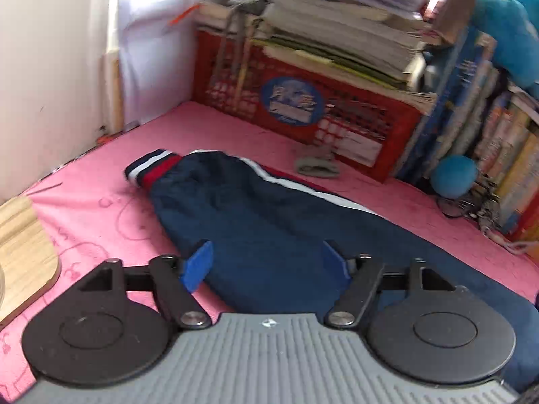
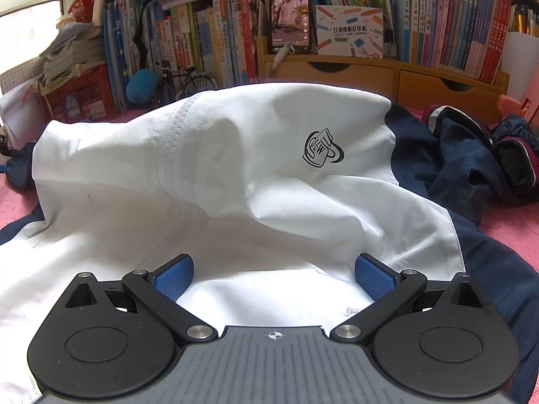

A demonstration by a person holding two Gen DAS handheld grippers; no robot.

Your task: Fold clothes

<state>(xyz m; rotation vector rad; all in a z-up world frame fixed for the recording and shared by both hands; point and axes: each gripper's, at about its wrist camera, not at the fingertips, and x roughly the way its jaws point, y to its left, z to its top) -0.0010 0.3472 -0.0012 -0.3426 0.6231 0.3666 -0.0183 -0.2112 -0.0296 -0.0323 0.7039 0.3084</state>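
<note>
A navy sleeve (image 1: 256, 215) with a white stripe and a red, white and navy cuff (image 1: 151, 166) lies stretched on the pink mat (image 1: 101, 175). My left gripper (image 1: 269, 262) is open just above the sleeve, holding nothing. The jacket's white body (image 2: 219, 175), with a zip seam and a black logo (image 2: 321, 149), lies bunched in the right wrist view, with navy panels (image 2: 505, 269) at the right. My right gripper (image 2: 274, 274) is open over the white cloth, holding nothing.
A red crate (image 1: 303, 101) stacked with papers, a blue ball (image 1: 453, 176) and rows of books (image 2: 438, 23) line the back. A phone (image 2: 289, 15) leans on a wooden drawer unit (image 2: 387, 74). More navy clothing (image 2: 488, 158) lies at the right. A wooden board (image 1: 23, 252) sits at the left.
</note>
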